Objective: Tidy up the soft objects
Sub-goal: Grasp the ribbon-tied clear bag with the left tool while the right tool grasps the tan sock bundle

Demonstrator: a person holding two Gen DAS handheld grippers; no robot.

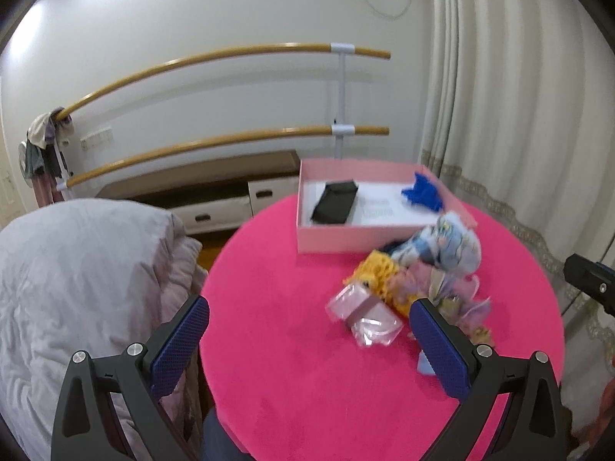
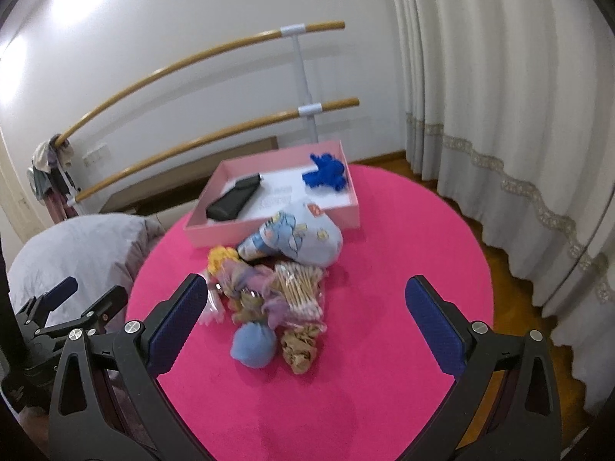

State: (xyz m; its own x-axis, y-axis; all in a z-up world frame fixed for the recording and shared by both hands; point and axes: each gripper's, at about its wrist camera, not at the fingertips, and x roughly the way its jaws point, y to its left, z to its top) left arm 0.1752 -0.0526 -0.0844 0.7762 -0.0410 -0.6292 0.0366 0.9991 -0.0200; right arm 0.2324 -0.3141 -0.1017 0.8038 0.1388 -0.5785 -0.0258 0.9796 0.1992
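A pink box [image 1: 346, 238] [image 2: 215, 235] stands at the far side of the round pink table [image 1: 292, 365] [image 2: 365, 345]. Inside it lie a black pouch [image 1: 333, 203] [image 2: 232, 198] and a blue fluffy item [image 1: 423, 192] [image 2: 326, 173]. In front of the box sits a pile: a pale blue printed cloth bundle [image 1: 449, 246] [image 2: 300, 236], a yellow sponge-like item [image 1: 378, 272] [image 2: 221, 256], a clear pink packet [image 1: 365, 317], a bag of cotton swabs [image 2: 301, 288], a blue ball of cloth [image 2: 253, 345] and a tan crumpled cloth [image 2: 300, 349]. My left gripper [image 1: 309, 330] and right gripper [image 2: 305, 307] both hover open, holding nothing.
A grey quilt [image 1: 77, 288] [image 2: 77, 253] lies left of the table. Two wooden rails [image 1: 215, 142] [image 2: 200, 142] run along the white wall, with clothes hung at their left end. White curtains [image 1: 519, 115] [image 2: 499, 96] hang on the right. The other gripper [image 2: 57, 307] shows low at left.
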